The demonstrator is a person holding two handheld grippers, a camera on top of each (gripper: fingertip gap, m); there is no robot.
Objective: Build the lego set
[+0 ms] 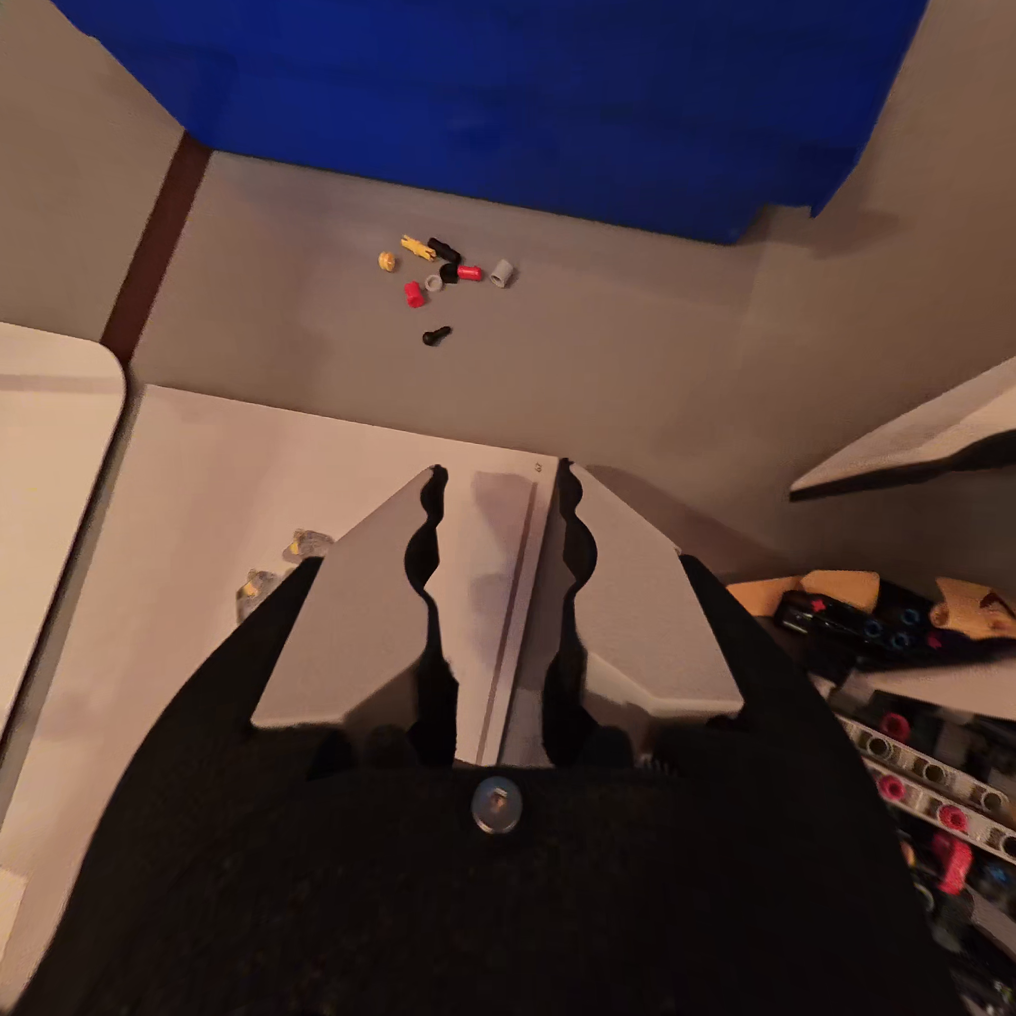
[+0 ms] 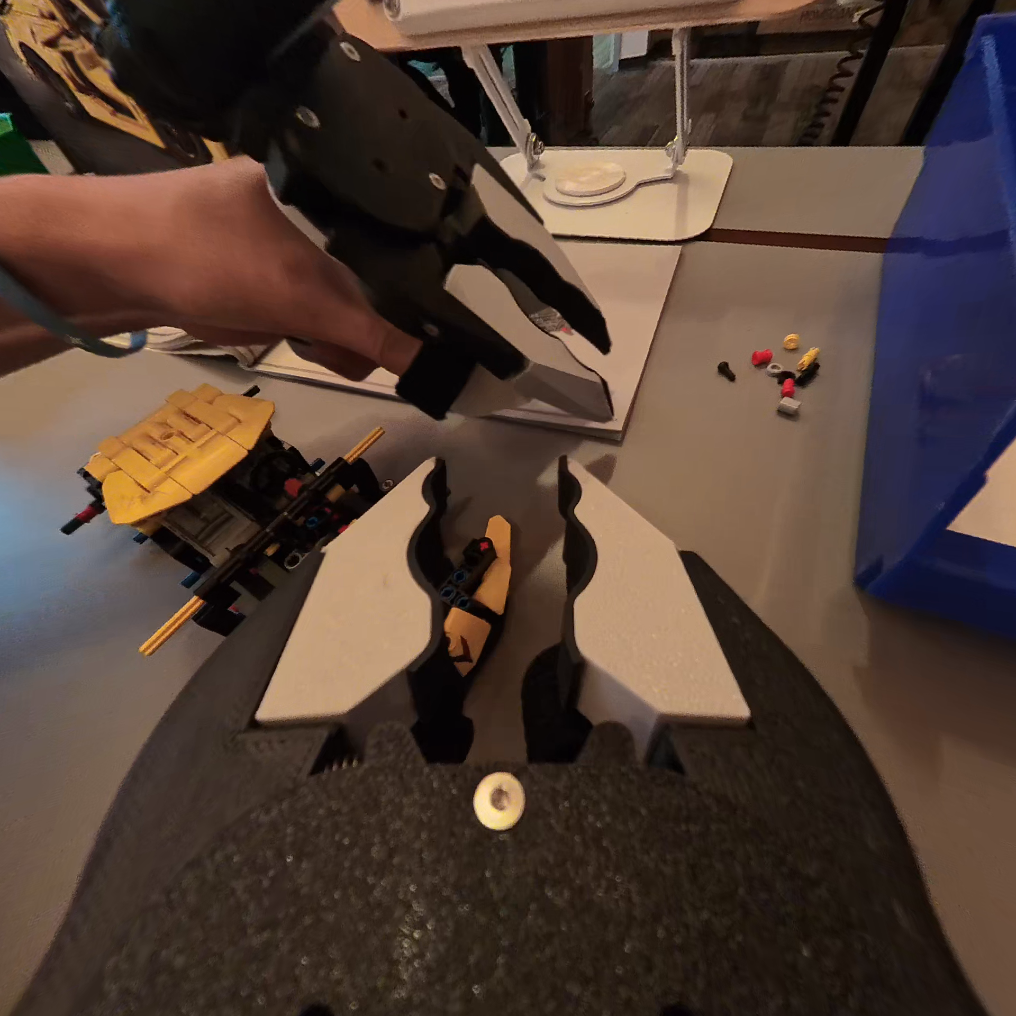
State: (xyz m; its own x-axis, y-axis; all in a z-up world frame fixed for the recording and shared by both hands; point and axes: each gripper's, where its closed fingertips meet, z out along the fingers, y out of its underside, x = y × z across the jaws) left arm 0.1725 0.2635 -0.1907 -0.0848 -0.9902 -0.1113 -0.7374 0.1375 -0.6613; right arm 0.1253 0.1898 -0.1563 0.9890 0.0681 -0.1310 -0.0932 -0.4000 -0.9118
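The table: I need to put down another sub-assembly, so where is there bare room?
Bare grey table lies between the yellow-and-black piece and the blue bin, nearer than the loose small parts. It is crowded to the left around the half-built car and behind it at the white booklet.

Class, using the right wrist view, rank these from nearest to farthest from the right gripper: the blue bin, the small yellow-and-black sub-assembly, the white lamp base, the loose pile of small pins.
1. Small yellow-and-black sub-assembly: on the table between the right gripper's open fingers.
2. Blue bin: to the right.
3. Loose pile of small pins: ahead, right, beside the bin.
4. White lamp base: far back, centre.
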